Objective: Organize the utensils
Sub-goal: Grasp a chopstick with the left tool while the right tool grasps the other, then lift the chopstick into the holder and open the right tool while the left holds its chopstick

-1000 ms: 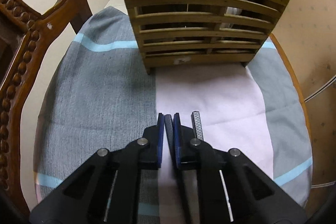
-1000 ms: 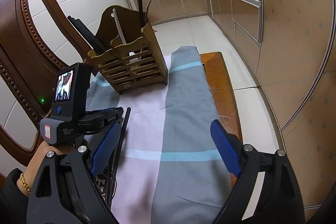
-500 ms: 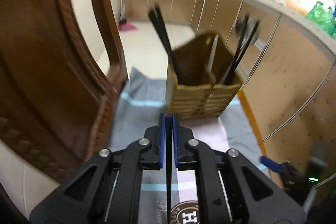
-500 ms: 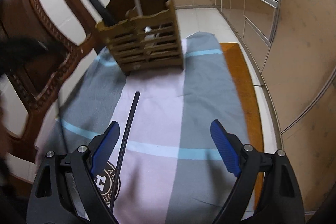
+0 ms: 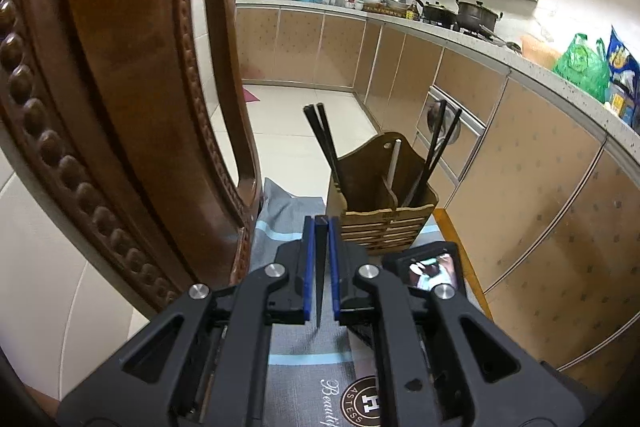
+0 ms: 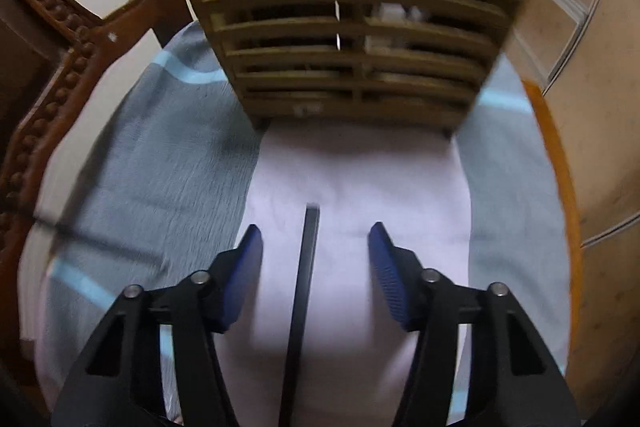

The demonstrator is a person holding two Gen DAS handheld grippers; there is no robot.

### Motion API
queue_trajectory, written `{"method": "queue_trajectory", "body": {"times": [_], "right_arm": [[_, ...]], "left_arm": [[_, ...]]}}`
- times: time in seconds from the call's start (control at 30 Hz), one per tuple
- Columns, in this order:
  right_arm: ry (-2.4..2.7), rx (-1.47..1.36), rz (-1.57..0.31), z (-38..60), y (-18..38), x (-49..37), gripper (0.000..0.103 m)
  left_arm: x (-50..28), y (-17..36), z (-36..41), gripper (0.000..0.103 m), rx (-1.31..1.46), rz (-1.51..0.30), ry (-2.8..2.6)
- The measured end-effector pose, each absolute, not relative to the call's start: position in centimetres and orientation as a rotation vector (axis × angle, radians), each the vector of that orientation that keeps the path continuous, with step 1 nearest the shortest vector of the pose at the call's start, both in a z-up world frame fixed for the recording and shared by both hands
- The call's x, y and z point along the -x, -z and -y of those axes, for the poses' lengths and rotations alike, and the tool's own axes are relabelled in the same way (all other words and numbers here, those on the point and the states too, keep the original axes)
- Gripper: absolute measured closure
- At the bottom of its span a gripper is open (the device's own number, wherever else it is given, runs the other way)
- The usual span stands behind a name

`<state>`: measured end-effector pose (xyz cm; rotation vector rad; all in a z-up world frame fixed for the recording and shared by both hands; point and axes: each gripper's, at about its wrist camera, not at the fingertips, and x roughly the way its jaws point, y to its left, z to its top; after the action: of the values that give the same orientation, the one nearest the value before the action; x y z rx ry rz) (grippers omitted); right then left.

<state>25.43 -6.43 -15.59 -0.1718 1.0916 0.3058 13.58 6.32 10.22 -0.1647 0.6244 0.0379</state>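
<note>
Two grippers work over the striped cloth (image 6: 160, 163). Nearest, the left gripper (image 5: 320, 247) pinches a black chopstick (image 5: 320, 267) tight between its blue pads, lifted clear of the cloth. The right gripper (image 6: 316, 259) straddles a second chopstick (image 6: 304, 287) lying on the cloth, its jaws just closing, pads not touching it. Beyond stands the wooden utensil holder (image 6: 352, 39), holding more chopsticks (image 5: 322, 143).
</note>
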Motion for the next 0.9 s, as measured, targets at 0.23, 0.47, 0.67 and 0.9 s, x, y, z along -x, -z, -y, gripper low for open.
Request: {"method": "queue_trajectory", "body": {"times": [0.23,0.47,0.67,0.9], "right_arm": [[-0.299,0.243,-1.079,5.3,14.8,-25.3,0.095],[-0.334,0.117,-0.896,9.9,6.8,-20.3,0.096],[-0.355,0.077,-0.760,13.5,-0.2,-16.1,0.096],[-0.386,0.026,-0.662,16.4,-5.6,-12.8,0.096]], "left_arm": [[-13.8,-9.9,-7.4,0.096,0.195,-0.625,-0.033],[-13.5,-9.7,-7.4,0.096,0.203,-0.633,-0.024],[-13.6,-9.4,-7.0,0.096,0.204,-0.645,-0.022],[-13.5,-9.5,-6.2,0.096,0.195,-0.644,-0.010]]}}
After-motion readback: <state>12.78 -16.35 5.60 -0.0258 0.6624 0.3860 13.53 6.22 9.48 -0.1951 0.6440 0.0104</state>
